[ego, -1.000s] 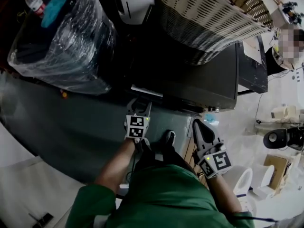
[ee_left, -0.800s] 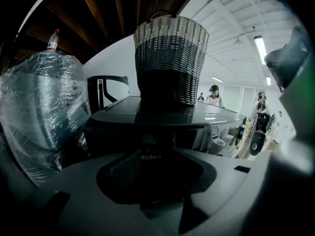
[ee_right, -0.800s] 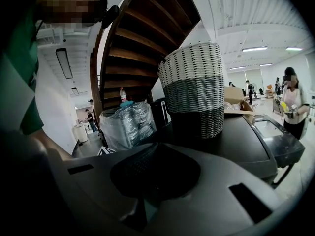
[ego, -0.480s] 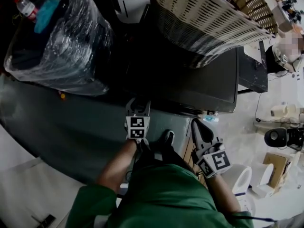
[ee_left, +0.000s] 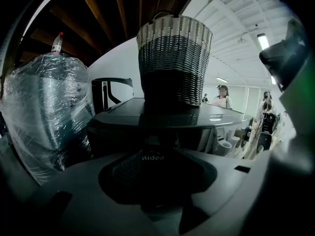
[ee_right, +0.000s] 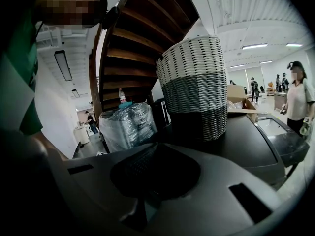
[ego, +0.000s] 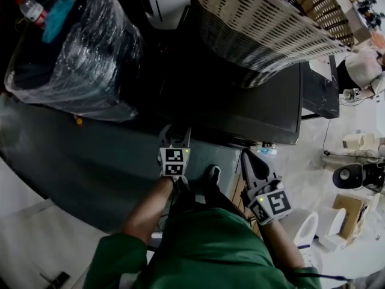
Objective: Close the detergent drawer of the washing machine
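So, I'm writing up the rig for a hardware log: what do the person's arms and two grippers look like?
The left gripper and right gripper are grey, with tapering jaws and dark textured pads. Each carries a white cube with black square markers. The person wears a green short-sleeved top.

The washing machine [ego: 258, 110] is a dark grey, boxy unit with a flat, glossy top, standing upright on the floor with its front towards the person (white "Midea" lettering [ee_left: 151, 157] shows on the upper front in the left gripper view). The detergent drawer [ego: 194, 127] sits at the upper left corner of that front. From the head view the front edge there looks flush, though the drawer's own face is too dark to make out.
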### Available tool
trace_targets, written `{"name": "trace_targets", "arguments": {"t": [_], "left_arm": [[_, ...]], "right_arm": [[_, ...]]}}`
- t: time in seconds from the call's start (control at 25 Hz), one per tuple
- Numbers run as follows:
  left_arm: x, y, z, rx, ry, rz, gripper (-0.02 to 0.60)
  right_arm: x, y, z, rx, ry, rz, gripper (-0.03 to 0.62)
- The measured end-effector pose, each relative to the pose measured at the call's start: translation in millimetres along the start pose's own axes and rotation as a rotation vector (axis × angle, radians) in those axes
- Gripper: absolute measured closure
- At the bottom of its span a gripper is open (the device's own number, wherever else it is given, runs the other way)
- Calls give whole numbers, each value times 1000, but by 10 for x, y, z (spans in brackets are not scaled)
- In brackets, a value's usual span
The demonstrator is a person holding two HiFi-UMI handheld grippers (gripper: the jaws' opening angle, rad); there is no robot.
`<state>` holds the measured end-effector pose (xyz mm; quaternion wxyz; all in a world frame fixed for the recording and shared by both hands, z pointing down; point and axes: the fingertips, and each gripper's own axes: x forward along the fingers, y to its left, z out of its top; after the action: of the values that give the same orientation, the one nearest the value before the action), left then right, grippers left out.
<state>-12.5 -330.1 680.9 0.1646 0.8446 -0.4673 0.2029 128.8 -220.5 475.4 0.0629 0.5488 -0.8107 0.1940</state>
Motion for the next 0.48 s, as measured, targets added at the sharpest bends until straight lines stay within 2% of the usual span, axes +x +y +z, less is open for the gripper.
{"name": "trace_targets", "arguments": {"t": [0.48], "left_arm": [[-11, -6, -21, 53, 16, -2, 382]], "right_arm": [[-4, 16, 74, 18, -10, -13, 572]]}}
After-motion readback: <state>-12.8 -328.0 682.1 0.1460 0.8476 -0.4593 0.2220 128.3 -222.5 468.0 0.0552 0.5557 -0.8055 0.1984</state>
